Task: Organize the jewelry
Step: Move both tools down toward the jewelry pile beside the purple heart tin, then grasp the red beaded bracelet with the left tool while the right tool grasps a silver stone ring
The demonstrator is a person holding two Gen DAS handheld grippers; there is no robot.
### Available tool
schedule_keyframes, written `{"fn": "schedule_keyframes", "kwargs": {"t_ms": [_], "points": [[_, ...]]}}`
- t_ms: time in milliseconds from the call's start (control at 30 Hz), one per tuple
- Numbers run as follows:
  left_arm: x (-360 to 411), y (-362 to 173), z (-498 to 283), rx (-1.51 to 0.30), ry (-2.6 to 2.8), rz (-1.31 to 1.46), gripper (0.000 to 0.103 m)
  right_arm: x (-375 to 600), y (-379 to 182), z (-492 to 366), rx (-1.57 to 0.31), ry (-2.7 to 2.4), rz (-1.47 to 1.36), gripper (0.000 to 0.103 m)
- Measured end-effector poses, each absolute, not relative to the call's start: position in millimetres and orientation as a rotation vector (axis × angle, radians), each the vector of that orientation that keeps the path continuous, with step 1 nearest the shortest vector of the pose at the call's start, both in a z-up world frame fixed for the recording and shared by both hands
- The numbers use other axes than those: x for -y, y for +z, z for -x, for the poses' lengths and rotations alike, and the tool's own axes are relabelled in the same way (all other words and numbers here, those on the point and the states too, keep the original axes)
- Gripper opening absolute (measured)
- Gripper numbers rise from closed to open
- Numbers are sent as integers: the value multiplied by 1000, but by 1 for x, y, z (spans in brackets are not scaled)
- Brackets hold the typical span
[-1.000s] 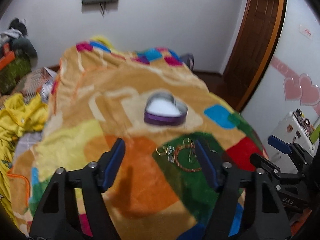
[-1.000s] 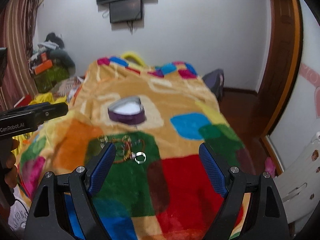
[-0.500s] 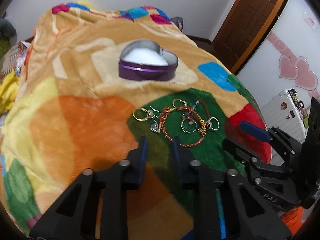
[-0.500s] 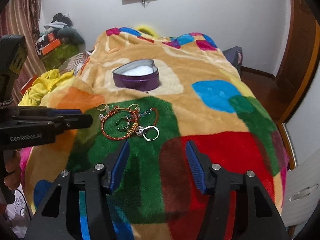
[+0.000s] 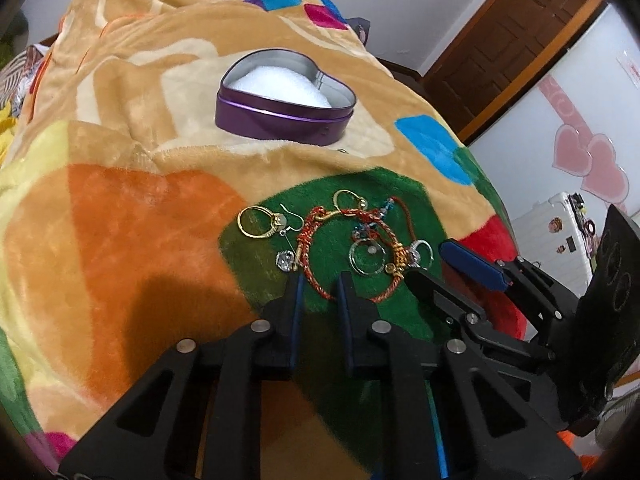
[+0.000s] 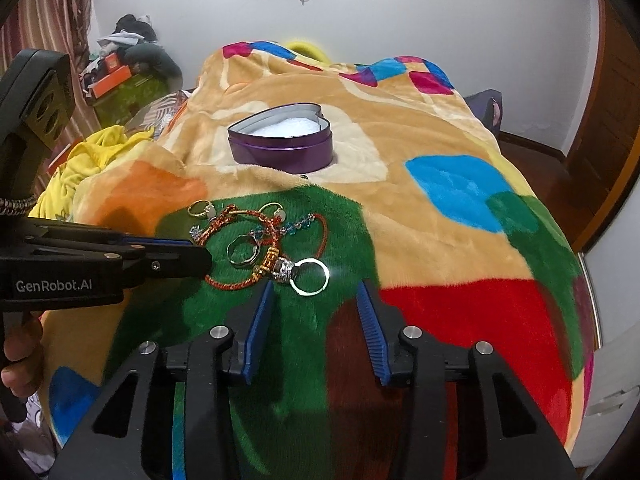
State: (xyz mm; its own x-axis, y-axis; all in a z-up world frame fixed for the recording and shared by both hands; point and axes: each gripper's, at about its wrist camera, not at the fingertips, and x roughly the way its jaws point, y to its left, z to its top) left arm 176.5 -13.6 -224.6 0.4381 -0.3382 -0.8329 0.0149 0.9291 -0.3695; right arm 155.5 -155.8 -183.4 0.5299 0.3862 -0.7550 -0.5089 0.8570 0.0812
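A pile of jewelry lies on a green patch of the blanket: a red braided bracelet [image 5: 316, 240], gold rings [image 5: 256, 222], a silver ring [image 5: 367, 258] and a silver keyring loop [image 6: 310, 276]. An open purple heart-shaped tin [image 5: 284, 98] with white padding stands behind it; it also shows in the right wrist view [image 6: 280, 142]. My left gripper [image 5: 318, 280] is narrowly open, its tips straddling the bracelet's near edge. My right gripper [image 6: 316, 292] is open and empty, just in front of the silver loop.
The colourful blanket [image 6: 460, 192] covers a bed. Yellow cloth [image 6: 80, 156] and clutter lie at the left. A wooden door [image 5: 516, 36] and a white cabinet [image 5: 560, 220] stand at the right.
Both grippers have moved down and forward toward the jewelry. The left jaws have narrowed from wide open to a small gap; the right jaws have narrowed somewhat.
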Motion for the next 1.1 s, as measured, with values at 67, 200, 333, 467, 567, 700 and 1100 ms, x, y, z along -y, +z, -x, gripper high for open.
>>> {"fn": "schedule_keyframes", "kwargs": {"t_ms": [67, 200, 333, 467, 567, 700, 1100], "points": [[13, -227, -179, -1107, -220, 342, 17, 154, -184, -157, -858, 542, 158, 36], [15, -230, -181, -1103, -201, 326, 7, 152, -187, -161, -859, 559, 151, 31], [17, -228, -179, -1087, -181, 295, 2, 150, -187, -161, -857, 574, 148, 22], [20, -223, -175, -1068, -170, 255, 2, 151, -186, -160, -850, 575, 142, 21], [20, -217, -171, -1050, -166, 240, 1, 153, -183, -159, -844, 571, 142, 21], [17, -206, -166, -1026, -171, 243, 1, 156, -178, -156, -834, 561, 140, 21], [9, -161, -160, -893, -167, 216, 1, 164, -159, -154, -786, 535, 111, 19]]}}
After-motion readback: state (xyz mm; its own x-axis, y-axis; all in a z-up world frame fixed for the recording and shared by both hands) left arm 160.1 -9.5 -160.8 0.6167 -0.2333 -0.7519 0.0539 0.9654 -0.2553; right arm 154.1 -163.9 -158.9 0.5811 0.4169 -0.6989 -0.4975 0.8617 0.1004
